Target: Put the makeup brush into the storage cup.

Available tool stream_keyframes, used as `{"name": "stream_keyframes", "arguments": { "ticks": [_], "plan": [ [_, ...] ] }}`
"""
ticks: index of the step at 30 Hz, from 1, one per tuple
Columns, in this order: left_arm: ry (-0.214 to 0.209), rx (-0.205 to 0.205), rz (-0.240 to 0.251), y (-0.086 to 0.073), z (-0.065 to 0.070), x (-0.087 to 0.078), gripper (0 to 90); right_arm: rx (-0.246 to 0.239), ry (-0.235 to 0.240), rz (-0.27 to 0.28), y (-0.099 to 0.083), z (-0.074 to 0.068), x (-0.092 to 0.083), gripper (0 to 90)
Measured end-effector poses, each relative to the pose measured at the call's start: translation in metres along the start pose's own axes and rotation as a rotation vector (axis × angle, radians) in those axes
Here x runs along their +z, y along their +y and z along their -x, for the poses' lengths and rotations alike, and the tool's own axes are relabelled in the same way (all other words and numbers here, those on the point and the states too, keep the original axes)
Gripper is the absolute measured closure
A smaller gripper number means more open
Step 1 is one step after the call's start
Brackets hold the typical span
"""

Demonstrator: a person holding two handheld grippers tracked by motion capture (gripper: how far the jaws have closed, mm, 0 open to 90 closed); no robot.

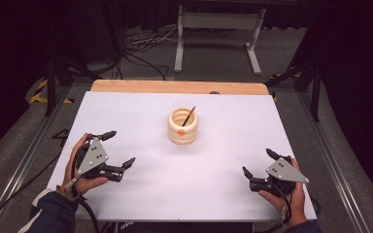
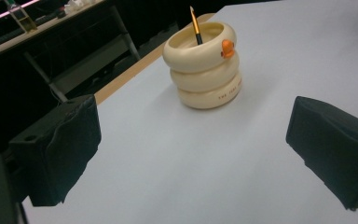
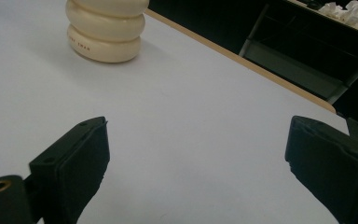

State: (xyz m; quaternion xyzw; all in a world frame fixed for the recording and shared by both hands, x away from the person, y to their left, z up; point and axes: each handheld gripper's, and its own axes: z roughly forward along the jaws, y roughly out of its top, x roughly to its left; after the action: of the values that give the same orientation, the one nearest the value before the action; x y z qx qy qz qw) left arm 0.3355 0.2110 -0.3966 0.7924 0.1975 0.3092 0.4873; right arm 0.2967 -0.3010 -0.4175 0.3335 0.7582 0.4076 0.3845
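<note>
The white worktop (image 1: 141, 194) carries a cream ringed pot (image 1: 182, 126) near its middle, well apart from both hands. The left tool (image 1: 119, 149) and right tool (image 1: 256, 162) rest wide, holding nothing. A thin brush (image 1: 189, 116) leans tilted inside the pot

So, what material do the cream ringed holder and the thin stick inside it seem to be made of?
The holder looks like glazed ceramic or glossy plastic: smooth cream rings with soft highlights, small printed lettering, and an orange knob near the rim. I cannot tell which. The stick, perhaps a brush or pen, has a shiny amber shaft with a dark lower part, which suggests lacquered wood or plastic.
</note>
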Motion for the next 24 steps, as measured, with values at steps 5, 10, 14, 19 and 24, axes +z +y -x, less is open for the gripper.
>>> {"name": "stream_keyframes", "arguments": {
  "ticks": [5,10,14,19,24],
  "plan": [
    [0.021,-0.003,-0.024,-0.01,-0.004,-0.007,3.9,-0.005,0.003,-0.001,0.0,0.0,0.0,7.1],
    [0.029,-0.009,-0.033,-0.018,-0.007,-0.013,4.1,-0.006,0.002,0.0,0.0,-0.001,0.001,7.1],
    [0.031,-0.035,-0.035,-0.024,-0.007,-0.017,4.4,-0.008,0.005,-0.007,0.0,-0.001,0.002,7.1],
    [0.038,-0.045,-0.066,-0.036,-0.007,-0.023,4.6,-0.008,0.009,-0.01,0.0,-0.002,0.002,7.1],
    [0.061,-0.052,-0.107,-0.049,-0.011,-0.029,5.1,-0.016,0.01,-0.018,-0.001,-0.003,0.003,7.1]
  ]
}}
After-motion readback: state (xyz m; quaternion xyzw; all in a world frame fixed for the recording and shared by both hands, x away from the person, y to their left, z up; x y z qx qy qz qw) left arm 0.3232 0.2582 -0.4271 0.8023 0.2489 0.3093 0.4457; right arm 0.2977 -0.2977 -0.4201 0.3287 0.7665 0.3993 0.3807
